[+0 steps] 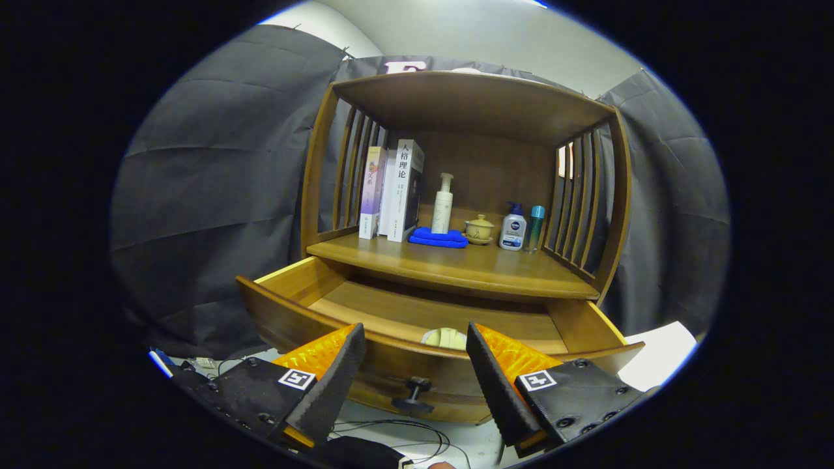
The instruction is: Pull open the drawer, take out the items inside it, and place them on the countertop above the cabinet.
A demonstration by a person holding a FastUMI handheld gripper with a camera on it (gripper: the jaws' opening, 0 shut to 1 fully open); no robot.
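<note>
Centrally, the claw (415, 355) is shown with its two fingers set wide apart and nothing held between them; each fingertip is seen overlapping the front panel of the drawer (293, 329), though contact cannot be told from this view. Between and slightly below the fingertips the knob (413, 394) is seen, projecting from the panel toward the claw. The drawer is already pulled out, so the opening step is judged done. Just beyond the front panel, and a little toward the right finger, a pale rounded item (445, 337) is seen lying on the drawer floor close behind the panel; only its upper part is exposed, so its kind and its long axis cannot be told. The coming move is judged to turn on this relation: the item lies ahead of and below the line of the fingers, behind the panel's top edge, so the claw would have to be carried over that edge and then lowered, with a slight shift to the right. Farther out, the countertop (456, 264) is seen above the drawer, with bare wood along its front edge, while books (391, 192), a blue cloth (438, 237), a pump bottle (443, 205), a lidded cup (479, 229) and two small bottles (521, 228) are ranged along its back.
</note>
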